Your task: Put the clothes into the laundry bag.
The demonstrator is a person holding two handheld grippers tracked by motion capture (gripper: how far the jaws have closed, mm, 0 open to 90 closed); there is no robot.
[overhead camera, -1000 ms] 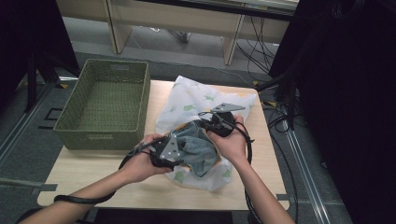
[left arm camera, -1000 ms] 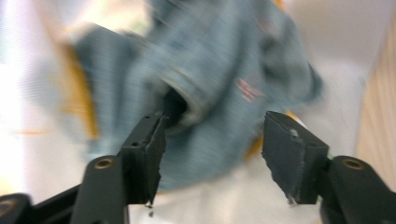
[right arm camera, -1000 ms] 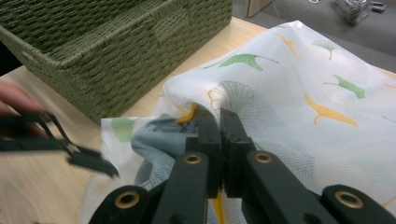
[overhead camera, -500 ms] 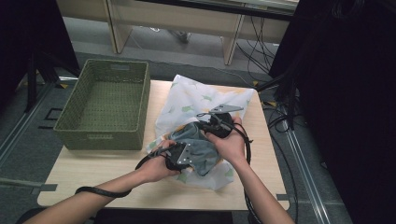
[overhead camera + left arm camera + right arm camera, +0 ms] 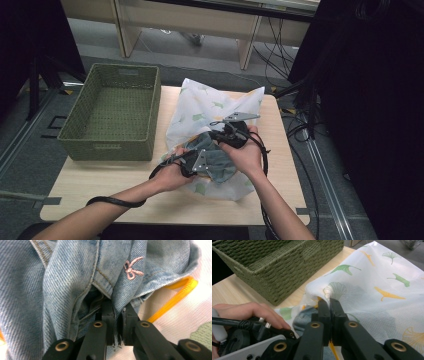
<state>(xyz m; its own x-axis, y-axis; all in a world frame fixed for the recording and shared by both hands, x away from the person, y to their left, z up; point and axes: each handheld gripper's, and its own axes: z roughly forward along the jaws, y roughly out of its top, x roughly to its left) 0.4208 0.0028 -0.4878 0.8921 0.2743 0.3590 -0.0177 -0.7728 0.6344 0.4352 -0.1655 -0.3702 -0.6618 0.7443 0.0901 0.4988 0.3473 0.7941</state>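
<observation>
The crumpled blue denim garment point(image 5: 212, 157) lies bunched at the near mouth of the white leaf-printed mesh laundry bag point(image 5: 210, 107), whose long axis runs near to far, right of the green woven basket point(image 5: 112, 112). The left gripper point(image 5: 117, 315), its jaws having just been closing, pinches a denim fold. The right gripper point(image 5: 329, 306) clamps the bag's rim.

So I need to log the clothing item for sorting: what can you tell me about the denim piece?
The denim garment is faded, light blue twill with tan topstitched seams and a small pink embroidered bow. It lies crumpled in folds on the white leaf-print mesh bag, beside an orange zipper edge. The left claw has just closed and pinches one fold.
</observation>
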